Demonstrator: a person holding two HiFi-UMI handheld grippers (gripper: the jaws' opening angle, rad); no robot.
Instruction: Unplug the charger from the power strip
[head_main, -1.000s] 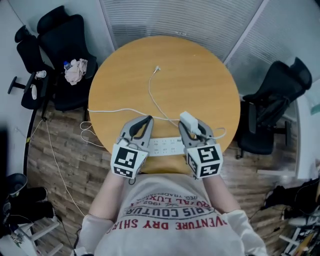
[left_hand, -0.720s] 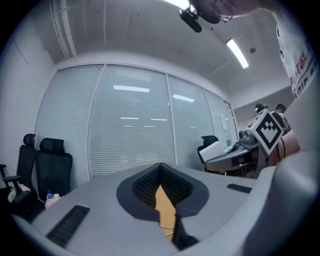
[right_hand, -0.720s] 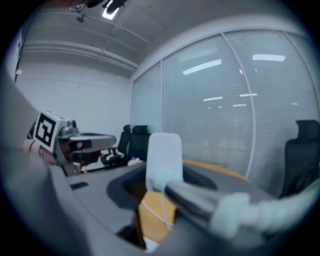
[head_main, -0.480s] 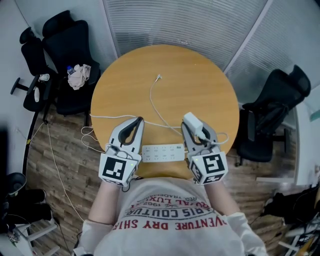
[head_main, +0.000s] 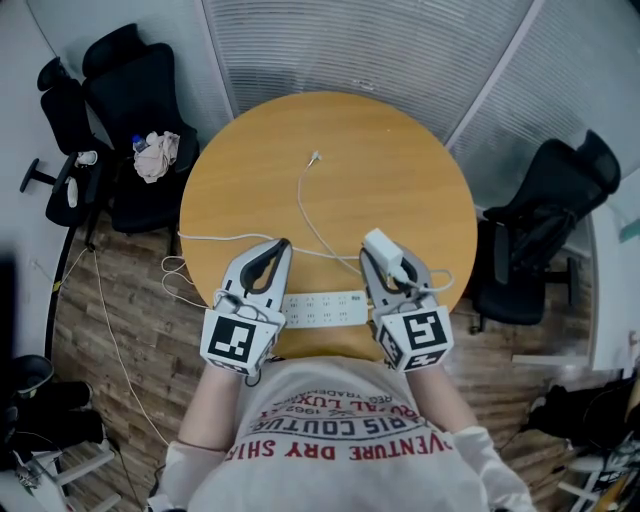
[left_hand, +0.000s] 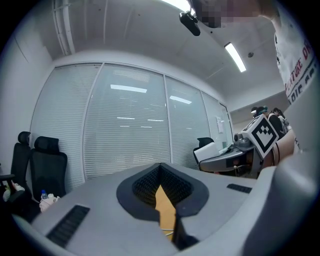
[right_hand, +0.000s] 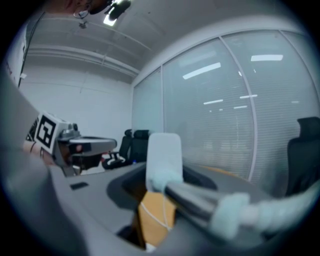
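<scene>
The right gripper (head_main: 386, 262) is holding the charger (head_main: 383, 248) clear of the power strip (head_main: 322, 308).
At the far left a black office chair (head_main: 130, 90) is carrying a crumpled cloth (head_main: 158, 153). The left gripper (head_main: 283, 243) is hovering over the near left part of the round wooden table (head_main: 400, 160), its jaws meeting at the tips with nothing between them, as the left gripper view (left_hand: 160, 165) is also showing. Just right of it the white power strip is lying along the table's near edge, between the two grippers. A thin white cable (head_main: 303, 200) is running from the table's far middle toward the near right. There the right gripper (right_hand: 160, 186) is clamping the white charger (right_hand: 163, 152) upright between its jaws, just beyond the strip's right end and apart from it. Another black chair (head_main: 545, 220) is standing at the right.
</scene>
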